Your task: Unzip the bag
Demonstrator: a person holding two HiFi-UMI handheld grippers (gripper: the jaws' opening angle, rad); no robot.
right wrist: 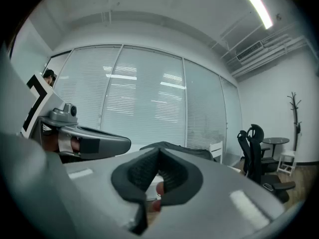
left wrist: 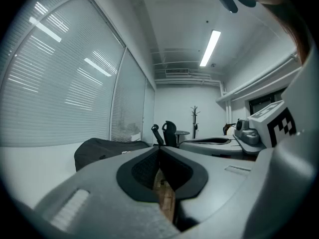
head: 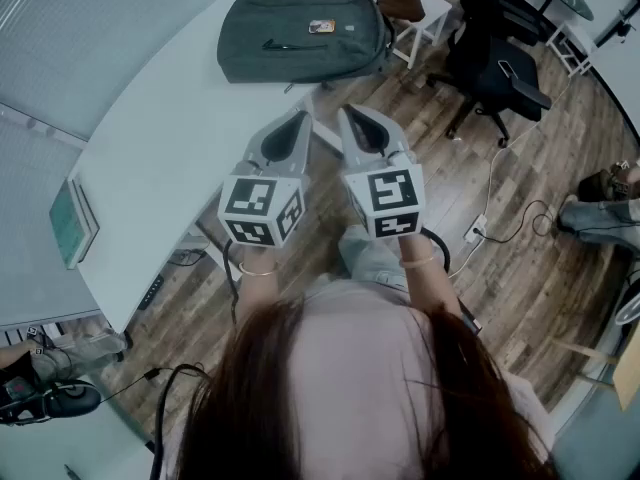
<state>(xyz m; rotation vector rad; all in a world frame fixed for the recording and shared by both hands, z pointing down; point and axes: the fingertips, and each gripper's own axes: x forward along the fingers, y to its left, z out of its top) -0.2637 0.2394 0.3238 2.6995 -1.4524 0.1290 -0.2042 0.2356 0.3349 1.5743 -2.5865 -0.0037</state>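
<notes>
Quick count: one dark grey fabric backpack (head: 303,35), one white curved bench (head: 170,158), and one flat greenish book-like thing (head: 72,223). Two grey plastic grippers, the left gripper (head: 298,120) and the right gripper (head: 352,118), one marker cube each. One thin coat stand (left wrist: 195,114) at the back.

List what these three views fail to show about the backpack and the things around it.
- Backpack zip pull: too small in the head view; the left claw and right claw cover much of it in their own views.
- Badge on it: too small to read, head view.
- Green thing at the table edge, head view: nearly edge-on, identity unclear.
- Person's legs: cut off by the head view's right edge.
</notes>
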